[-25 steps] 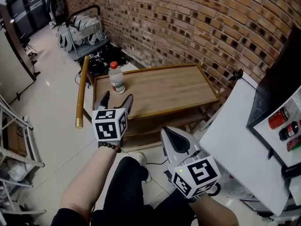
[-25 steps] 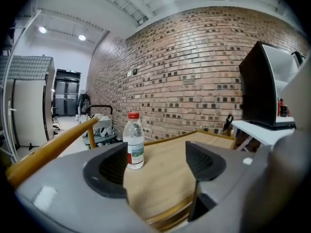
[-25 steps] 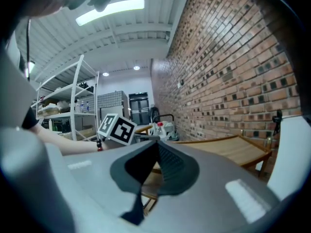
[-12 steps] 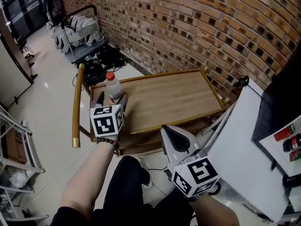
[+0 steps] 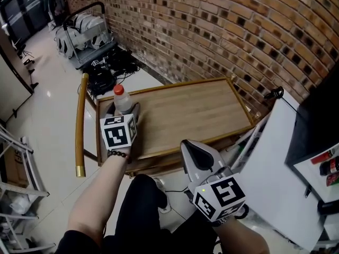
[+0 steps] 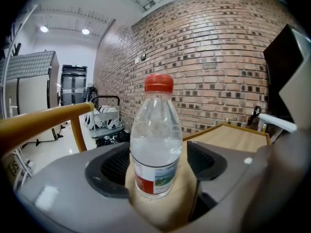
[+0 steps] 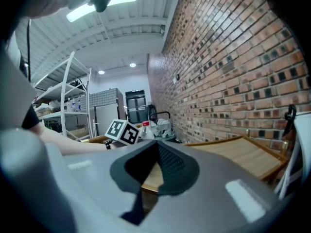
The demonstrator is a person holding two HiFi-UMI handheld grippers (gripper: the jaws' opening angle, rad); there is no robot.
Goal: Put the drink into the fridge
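A clear water bottle (image 5: 121,100) with a red cap and a red-and-white label stands at the left end of the wooden cart top (image 5: 196,110). My left gripper (image 5: 123,109) is open, and its jaws stand on either side of the bottle's lower body (image 6: 155,144) with a little space at each side. My right gripper (image 5: 192,151) is shut and holds nothing; it hangs low in front of the cart, near the person's legs. In the right gripper view the bottle (image 7: 146,129) shows far off behind the left gripper's marker cube (image 7: 124,131).
The white fridge door (image 5: 275,163) stands open at the right, with bottles on its inner shelf (image 5: 331,165). The cart's yellow handle (image 5: 79,126) runs along its left side. A brick wall backs the cart. A trolley with bags (image 5: 87,33) and a metal rack (image 5: 10,157) stand at the left.
My left gripper has moved forward over the cart's edge, and its open jaws now stand round the bottle. The right gripper has stayed where it was.
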